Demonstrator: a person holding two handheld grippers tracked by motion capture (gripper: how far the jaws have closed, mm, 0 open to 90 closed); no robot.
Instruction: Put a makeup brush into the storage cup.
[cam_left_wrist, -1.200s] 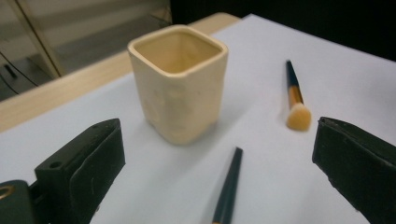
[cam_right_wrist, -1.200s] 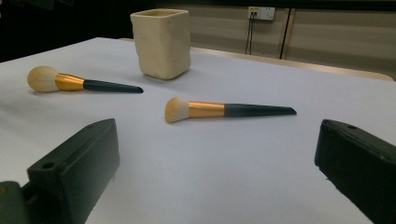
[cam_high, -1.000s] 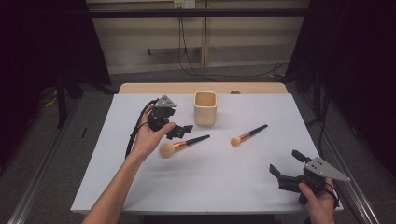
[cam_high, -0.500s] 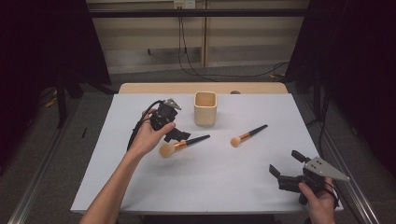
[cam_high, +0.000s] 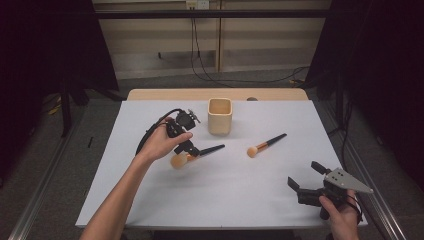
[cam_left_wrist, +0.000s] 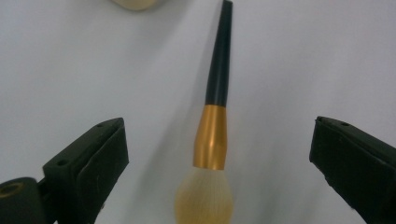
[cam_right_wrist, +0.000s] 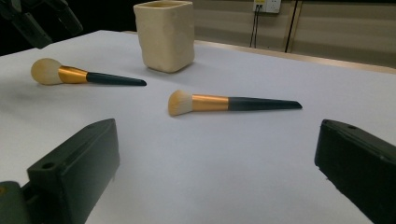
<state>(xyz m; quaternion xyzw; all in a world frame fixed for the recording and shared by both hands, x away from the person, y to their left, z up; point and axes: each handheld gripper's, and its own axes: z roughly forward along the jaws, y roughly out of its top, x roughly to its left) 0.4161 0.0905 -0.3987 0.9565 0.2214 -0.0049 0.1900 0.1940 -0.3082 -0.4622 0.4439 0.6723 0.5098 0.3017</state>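
Left claw (cam_high: 191, 150): jaws wide apart, holding nothing, poised over the left brush (cam_high: 196, 154) with one jaw on each side of its gold ferrule in the left gripper view.
Left brush: flat on the bench (cam_high: 150, 200), round bristle head toward the near left, black handle pointing toward the cup (cam_high: 220, 116).
Right claw (cam_high: 305, 177): jaws wide apart, holding nothing, at the near right corner of the bench, aimed toward the right brush (cam_high: 266, 144).
Right brush: flat on the bench right of the left brush, well apart from both claws.
Cup: upright at the far centre, just beyond both brushes.
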